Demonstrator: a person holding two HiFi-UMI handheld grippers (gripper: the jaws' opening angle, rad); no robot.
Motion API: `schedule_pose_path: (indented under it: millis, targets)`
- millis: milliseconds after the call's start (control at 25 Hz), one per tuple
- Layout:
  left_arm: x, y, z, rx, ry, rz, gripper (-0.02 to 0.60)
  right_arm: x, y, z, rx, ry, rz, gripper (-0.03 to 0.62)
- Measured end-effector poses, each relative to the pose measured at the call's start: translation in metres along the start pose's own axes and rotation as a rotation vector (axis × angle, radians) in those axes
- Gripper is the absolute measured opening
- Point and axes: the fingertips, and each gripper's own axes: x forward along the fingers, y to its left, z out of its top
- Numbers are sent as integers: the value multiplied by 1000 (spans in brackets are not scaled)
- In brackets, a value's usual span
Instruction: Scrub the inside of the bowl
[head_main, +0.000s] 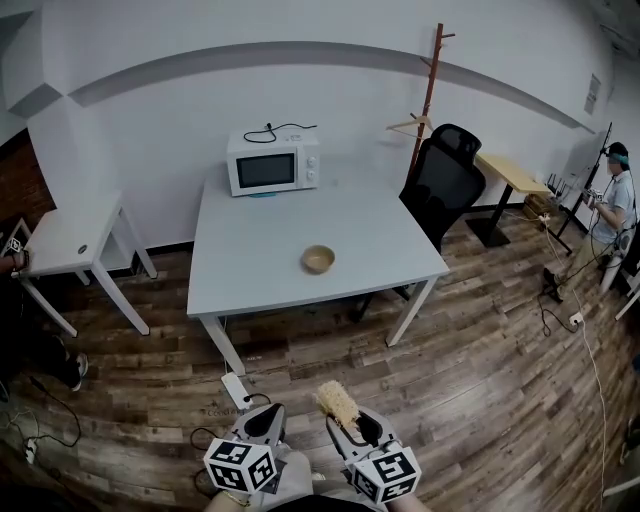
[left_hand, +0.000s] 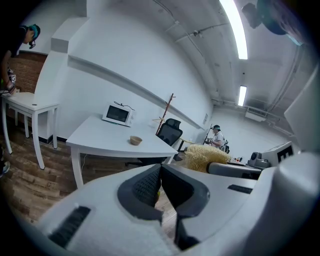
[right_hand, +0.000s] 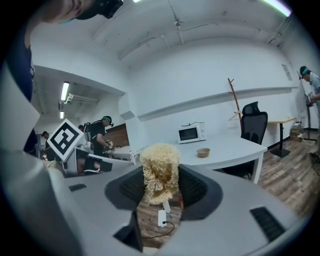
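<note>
Bowl (head_main: 319, 259) is the thing to clean, and it is well apart from both grippers, so I think the scrubbing has not started. Closest to the person, the left gripper (head_main: 268, 418) has its jaws pressed together with nothing between them. Just beside it, the right gripper (head_main: 345, 420) is pinching a pale, stringy scrubber (head_main: 337, 402) that sticks out past the jaw tips. Under them is the wooden floor (head_main: 450, 380), with a white power strip (head_main: 236, 389) and its cord near a table leg. Next comes the white table (head_main: 260, 250). The small tan bowl sits upright near the table's front edge, about halfway along it, with nothing close by. A microwave (head_main: 272, 168) stands at the far edge, toward the left corner, and a black chair (head_main: 440, 185) is by the far right corner. To do this well, walk up close first and mind the cord. The bowl looks light and may slide, so hold its rim with the left gripper, then rub the scrubber round inside.
</note>
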Motion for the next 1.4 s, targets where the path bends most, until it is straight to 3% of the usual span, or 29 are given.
schedule_pose_path:
  millis: [280, 680, 1000, 1400]
  targets:
    - [16, 1, -2, 0, 21, -5, 18, 0, -19, -4, 15, 2, -39, 184]
    - [89, 15, 21, 0, 40, -39, 18, 31, -74, 10, 39, 20, -96, 184]
    - [160, 47, 57, -4, 60, -41, 18, 96, -119, 26, 64, 40, -109, 184]
    - [248, 98, 112, 26, 105, -50, 18, 195, -180, 71, -4, 36, -141, 184]
